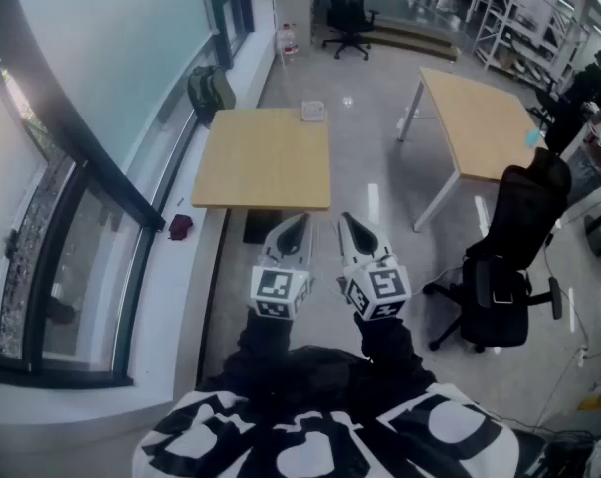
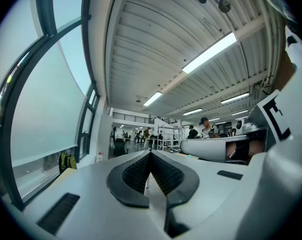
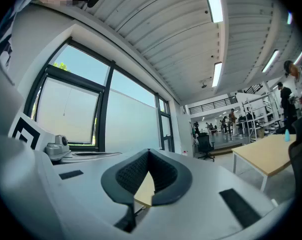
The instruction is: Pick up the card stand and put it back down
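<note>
Plainly, both claws were clenched on nothing: the left gripper (image 2: 150, 153) and right gripper (image 3: 149, 152) each had ribbed black pads meeting at the tips. The small clear card stand (image 1: 313, 111) sat at the far edge of the square wooden table (image 1: 261, 167), upper centre of the head view.

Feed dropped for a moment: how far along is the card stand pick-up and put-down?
Nothing looks done: the card stand sits at the far edge of the table. In hand: nothing; left claw and right claw are shut, empty, short of the table. Left: reach, lift, set down.
</note>
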A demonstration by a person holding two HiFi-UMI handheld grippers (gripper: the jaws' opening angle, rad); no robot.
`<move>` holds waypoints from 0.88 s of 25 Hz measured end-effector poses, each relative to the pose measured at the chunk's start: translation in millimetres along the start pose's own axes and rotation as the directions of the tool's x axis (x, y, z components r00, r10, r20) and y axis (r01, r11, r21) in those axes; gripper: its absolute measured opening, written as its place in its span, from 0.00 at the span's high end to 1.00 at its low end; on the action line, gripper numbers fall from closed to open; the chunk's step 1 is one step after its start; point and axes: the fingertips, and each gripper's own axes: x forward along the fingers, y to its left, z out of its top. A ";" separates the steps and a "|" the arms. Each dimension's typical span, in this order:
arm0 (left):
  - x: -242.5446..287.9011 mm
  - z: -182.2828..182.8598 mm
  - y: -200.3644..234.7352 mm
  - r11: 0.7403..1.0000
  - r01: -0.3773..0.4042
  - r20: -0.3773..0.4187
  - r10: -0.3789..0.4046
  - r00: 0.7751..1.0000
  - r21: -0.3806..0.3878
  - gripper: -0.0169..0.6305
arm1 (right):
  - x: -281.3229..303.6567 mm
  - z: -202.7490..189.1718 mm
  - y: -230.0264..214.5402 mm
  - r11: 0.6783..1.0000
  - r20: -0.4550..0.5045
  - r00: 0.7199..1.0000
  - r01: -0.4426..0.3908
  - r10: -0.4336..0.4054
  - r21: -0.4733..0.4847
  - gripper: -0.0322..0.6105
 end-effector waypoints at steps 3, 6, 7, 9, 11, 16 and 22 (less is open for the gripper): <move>5.0 -3.4 -10.0 1.000 0.003 -0.007 -0.003 1.000 0.002 0.97 | -5.3 -2.4 -8.1 1.000 -0.003 1.000 -0.004 0.004 0.008 0.95; 5.4 -8.7 -20.1 1.000 0.006 -0.011 -0.006 1.000 0.008 0.97 | -11.3 -7.8 -16.3 1.000 -0.005 1.000 0.000 0.000 0.012 0.95; 5.5 -11.9 -22.6 1.000 0.007 -0.015 -0.007 1.000 0.012 0.97 | -12.4 -10.9 -19.6 1.000 -0.007 1.000 0.005 -0.005 0.014 0.95; 5.9 -19.5 -25.1 1.000 0.004 -0.033 -0.004 0.999 0.019 0.97 | -13.2 -17.3 -26.1 1.000 -0.013 1.000 0.014 -0.014 0.024 0.95; 5.5 -24.3 -24.3 1.000 -0.006 -0.051 0.007 0.999 0.028 0.97 | -12.9 -22.8 -31.0 0.999 -0.020 1.000 0.020 -0.020 0.046 0.95; 9.8 -28.4 -13.4 0.999 -0.033 -0.062 0.036 0.997 0.040 0.97 | -2.2 -31.5 -38.6 0.995 -0.028 0.999 0.021 -0.018 0.101 0.95; 43.1 -43.2 11.3 0.999 -0.031 -0.079 0.033 0.996 0.022 0.97 | 30.4 -50.5 -47.3 0.993 -0.064 0.998 0.020 -0.012 0.119 0.95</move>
